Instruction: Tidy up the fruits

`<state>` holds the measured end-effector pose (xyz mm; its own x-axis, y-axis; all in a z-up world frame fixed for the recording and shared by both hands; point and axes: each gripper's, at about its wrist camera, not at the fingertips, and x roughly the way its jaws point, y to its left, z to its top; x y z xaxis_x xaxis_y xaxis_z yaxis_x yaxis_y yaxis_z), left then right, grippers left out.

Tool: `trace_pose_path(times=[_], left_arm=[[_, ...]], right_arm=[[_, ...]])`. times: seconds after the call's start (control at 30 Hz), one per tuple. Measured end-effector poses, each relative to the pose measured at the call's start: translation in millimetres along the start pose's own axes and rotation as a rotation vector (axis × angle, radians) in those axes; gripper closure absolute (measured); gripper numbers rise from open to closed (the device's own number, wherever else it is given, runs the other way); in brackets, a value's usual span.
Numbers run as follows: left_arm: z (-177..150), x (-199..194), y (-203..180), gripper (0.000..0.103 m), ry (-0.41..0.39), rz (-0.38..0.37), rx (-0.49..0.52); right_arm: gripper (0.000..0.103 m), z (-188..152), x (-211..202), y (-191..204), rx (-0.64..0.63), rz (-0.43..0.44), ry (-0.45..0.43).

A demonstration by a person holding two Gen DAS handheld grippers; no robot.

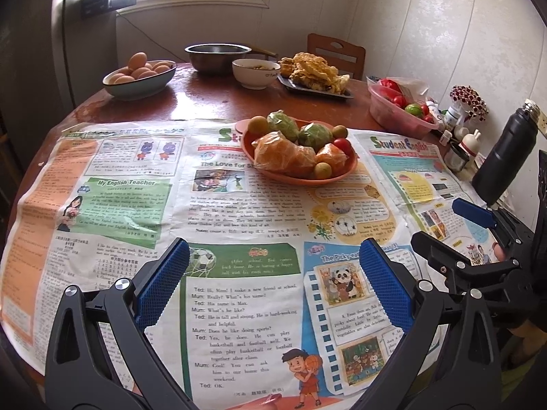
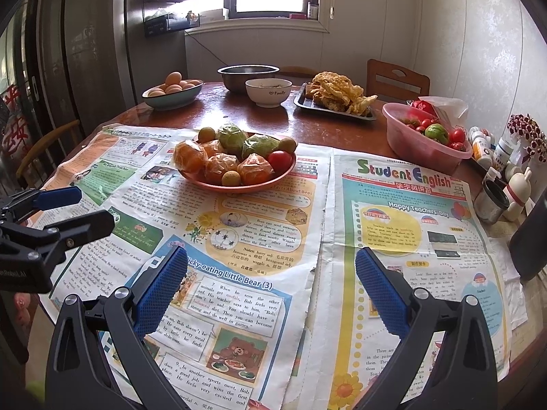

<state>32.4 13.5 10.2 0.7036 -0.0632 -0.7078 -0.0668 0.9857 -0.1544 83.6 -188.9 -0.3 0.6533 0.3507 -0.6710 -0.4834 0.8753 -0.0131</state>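
Note:
An orange plate (image 1: 301, 179) (image 2: 239, 188) sits mid-table on newspaper. It holds plastic-wrapped oranges (image 1: 283, 155) (image 2: 254, 169), wrapped green fruits (image 1: 314, 135) (image 2: 232, 140), small yellow-green round fruits (image 1: 257, 124) and a red tomato (image 1: 342, 143) (image 2: 279, 160). A pink basin (image 1: 393, 116) (image 2: 417, 147) at the right back holds tomatoes and one green fruit (image 2: 437, 133). My left gripper (image 1: 273, 249) hovers open over the newspaper, well short of the plate. My right gripper (image 2: 271, 253) is open too, empty, at the same distance.
A bowl of eggs (image 1: 140, 78), a steel bowl (image 1: 217, 56), a white bowl (image 1: 254, 73) and a tray of fried food (image 1: 314, 75) stand at the back. A black bottle (image 1: 506, 157), small jars and figurines (image 2: 516, 188) crowd the right edge. A wooden chair (image 2: 396, 80) stands behind.

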Motion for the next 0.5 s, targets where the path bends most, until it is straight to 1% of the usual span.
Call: trace_pose_path(times=[0.1, 0.27, 0.4, 0.43, 0.5], left_arm=[[1.2, 2.2, 0.7, 0.010, 0.007, 0.020, 0.002], [6.1, 5.1, 10.7, 0.010, -0.001, 0.000, -0.024], [17.1, 0.5, 30.3, 0.010, -0.070, 0.089, -0.067], [22.0, 1.8, 39.7, 0.010, -0.073, 0.118, -0.079], [30.1, 8.2, 56.4, 0.010, -0.056, 0.148, -0.087]], right_arm=[[0.004, 0.3, 3.2, -2.7, 0.007, -0.004, 0.007], [0.004, 0.6, 8.0, -11.8, 0.025, -0.018, 0.014], [0.004, 2.7, 15.0, -30.3, 0.058, -0.045, 0.023], [0.004, 4.8, 18.1, -38.9, 0.068, -0.053, 0.026], [0.004, 9.1, 26.0, -56.8, 0.091, -0.088, 0.036]])
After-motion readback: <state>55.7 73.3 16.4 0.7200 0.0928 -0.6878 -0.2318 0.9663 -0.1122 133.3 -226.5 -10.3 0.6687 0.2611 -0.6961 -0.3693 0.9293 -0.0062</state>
